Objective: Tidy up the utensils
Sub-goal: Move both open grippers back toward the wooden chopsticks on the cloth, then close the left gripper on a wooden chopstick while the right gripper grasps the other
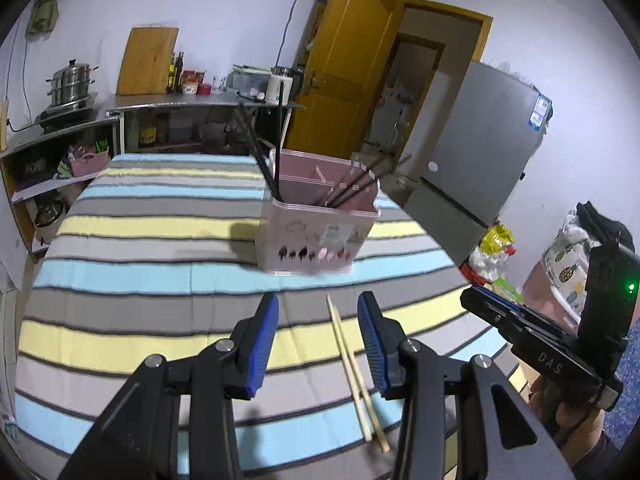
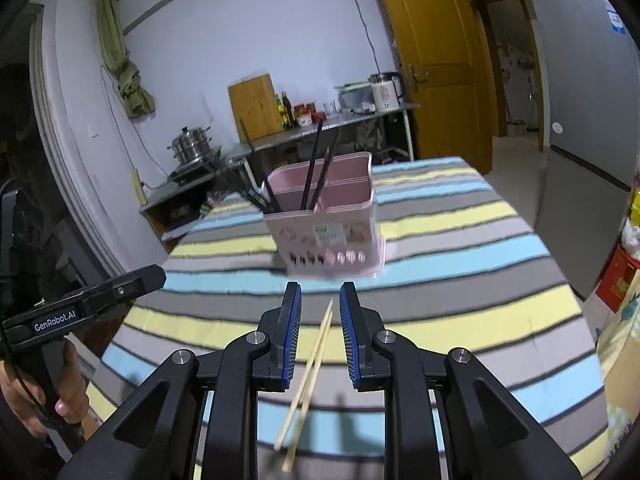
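Lying on the striped cloth [image 1: 132, 272] of my worktop, a pair of pale wooden chopsticks [image 2: 310, 368] rests loose, just in front of the pink utensil caddy [image 2: 326, 220] that already holds dark chopsticks [image 2: 316, 168] leaning in its compartments. My right claw [image 2: 320, 308] hangs above the pale pair, jaws narrowly apart and gripping nothing. My left claw [image 1: 318, 316] hovers beside it, jaws wider and empty. Behind stand a steel counter [image 1: 192, 101], a steamer pot [image 1: 72, 82] and a yellow door [image 1: 352, 60].
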